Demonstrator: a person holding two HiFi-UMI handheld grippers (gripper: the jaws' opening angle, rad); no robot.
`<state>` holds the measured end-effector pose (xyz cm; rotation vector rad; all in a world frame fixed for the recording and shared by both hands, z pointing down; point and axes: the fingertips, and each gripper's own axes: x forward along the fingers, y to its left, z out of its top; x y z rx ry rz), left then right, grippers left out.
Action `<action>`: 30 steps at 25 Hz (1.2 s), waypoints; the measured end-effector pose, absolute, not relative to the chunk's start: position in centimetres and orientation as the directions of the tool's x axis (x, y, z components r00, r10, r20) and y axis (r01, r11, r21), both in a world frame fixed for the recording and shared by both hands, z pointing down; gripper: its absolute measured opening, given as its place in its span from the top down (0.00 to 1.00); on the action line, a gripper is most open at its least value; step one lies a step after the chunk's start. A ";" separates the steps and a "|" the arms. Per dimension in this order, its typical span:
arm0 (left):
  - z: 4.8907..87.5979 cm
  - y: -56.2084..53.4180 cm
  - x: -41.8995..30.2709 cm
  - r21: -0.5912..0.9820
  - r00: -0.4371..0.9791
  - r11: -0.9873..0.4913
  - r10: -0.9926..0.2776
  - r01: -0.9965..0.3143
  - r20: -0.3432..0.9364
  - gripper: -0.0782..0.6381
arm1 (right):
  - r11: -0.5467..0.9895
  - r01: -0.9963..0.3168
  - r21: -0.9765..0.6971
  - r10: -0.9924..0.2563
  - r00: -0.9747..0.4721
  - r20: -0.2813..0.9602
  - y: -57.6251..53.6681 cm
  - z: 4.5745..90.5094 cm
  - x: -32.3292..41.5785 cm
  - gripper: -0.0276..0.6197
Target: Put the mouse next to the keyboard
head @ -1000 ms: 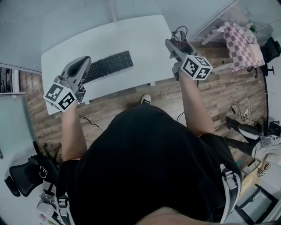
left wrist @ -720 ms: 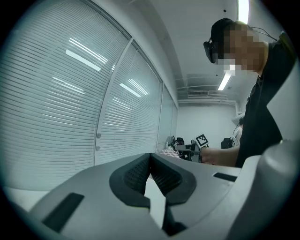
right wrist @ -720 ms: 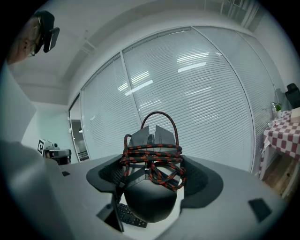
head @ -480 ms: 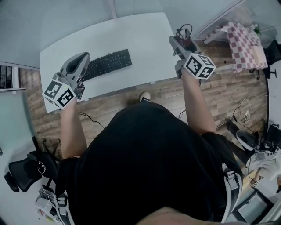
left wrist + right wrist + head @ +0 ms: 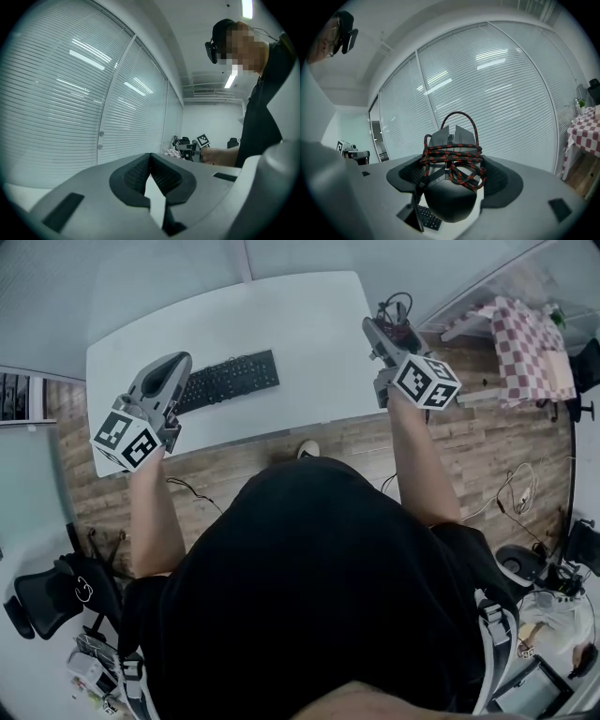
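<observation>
A black keyboard [image 5: 225,381] lies on the white table [image 5: 300,324], left of its middle. My right gripper [image 5: 377,332] hangs over the table's right edge, shut on a dark mouse [image 5: 450,201]. The mouse's red-and-black braided cable [image 5: 454,157] is wound around its body. In the right gripper view a corner of the keyboard [image 5: 427,218] shows below the mouse. My left gripper [image 5: 176,367] hovers over the keyboard's left end, its jaws closed together on nothing. The left gripper view looks out at window blinds, not the table.
A table with a red-checked cloth [image 5: 525,334] stands on the wooden floor at far right. Cables [image 5: 511,479] lie on the floor to the right, and a black chair [image 5: 42,601] is at lower left. Window blinds [image 5: 70,93] run along the far wall.
The right gripper with the mouse has drifted slightly away and to the right. The left gripper has barely moved.
</observation>
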<state>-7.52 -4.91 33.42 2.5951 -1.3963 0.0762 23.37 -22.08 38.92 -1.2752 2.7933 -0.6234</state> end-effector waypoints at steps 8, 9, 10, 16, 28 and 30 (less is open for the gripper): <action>33.2 -7.8 -4.9 0.131 0.535 -0.520 -0.831 -0.844 0.150 0.86 | 0.607 -0.708 -0.361 -0.712 -0.686 0.150 -25.6 39.1 25.8 0.34; 33.1 -8.1 -4.7 0.129 0.534 -0.519 -0.832 -0.845 0.150 0.86 | 0.609 -0.707 -0.361 -0.710 -0.688 0.149 -25.9 39.0 25.9 0.34; 33.1 -8.3 -4.4 0.126 0.533 -0.519 -0.832 -0.845 0.153 0.86 | 0.610 -0.705 -0.361 -0.709 -0.690 0.149 -26.2 39.0 26.1 0.34; 33.0 -9.4 -3.4 0.117 0.519 -0.506 -0.840 -0.855 0.156 0.86 | 0.623 -0.693 -0.362 -0.697 -0.702 0.146 -27.6 39.1 26.8 0.34; 32.7 -9.2 -3.6 0.124 0.509 -0.495 -0.850 -0.860 0.136 0.86 | 0.632 -0.674 -0.383 -0.682 -0.718 0.138 -27.8 39.1 26.1 0.34; 32.7 -9.1 -3.8 0.121 0.507 -0.494 -0.851 -0.861 0.139 0.86 | 0.631 -0.673 -0.386 -0.681 -0.718 0.140 -27.8 39.2 26.0 0.34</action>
